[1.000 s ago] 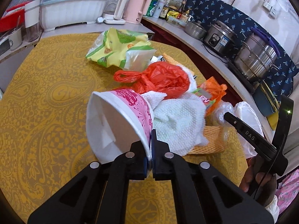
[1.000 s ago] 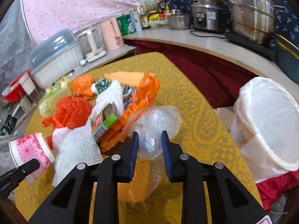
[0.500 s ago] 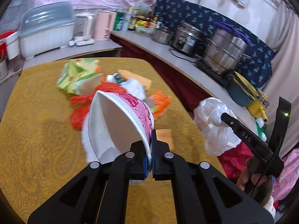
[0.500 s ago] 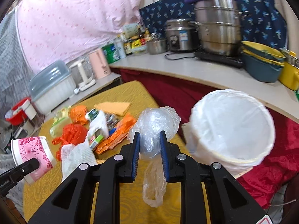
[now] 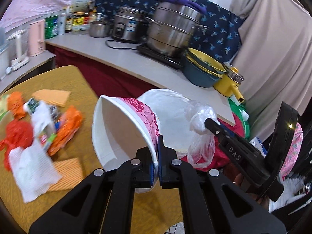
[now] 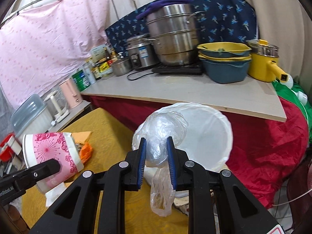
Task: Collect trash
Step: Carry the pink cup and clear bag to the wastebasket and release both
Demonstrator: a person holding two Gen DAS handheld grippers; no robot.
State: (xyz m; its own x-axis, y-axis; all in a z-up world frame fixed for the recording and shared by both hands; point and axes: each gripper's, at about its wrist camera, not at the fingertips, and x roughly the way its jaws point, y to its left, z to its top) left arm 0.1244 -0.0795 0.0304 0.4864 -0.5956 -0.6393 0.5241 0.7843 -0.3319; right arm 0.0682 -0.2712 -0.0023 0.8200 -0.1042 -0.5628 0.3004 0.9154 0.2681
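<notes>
Cup [image 5: 124,128] and bag [image 6: 161,136] in grippers

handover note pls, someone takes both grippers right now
Left gripper: shut on the rim of the pink-patterned white paper cup, held tilted above the yellow table.
Right gripper: shut on the crumpled clear plastic bag, just before the white-lined trash bin beside the table.
Done: both pieces picked up; neither is in the bin yet.
Left: drop both in, then collect the white paper towel, red plastic bag, orange wrappers and other scraps on the table.
</notes>
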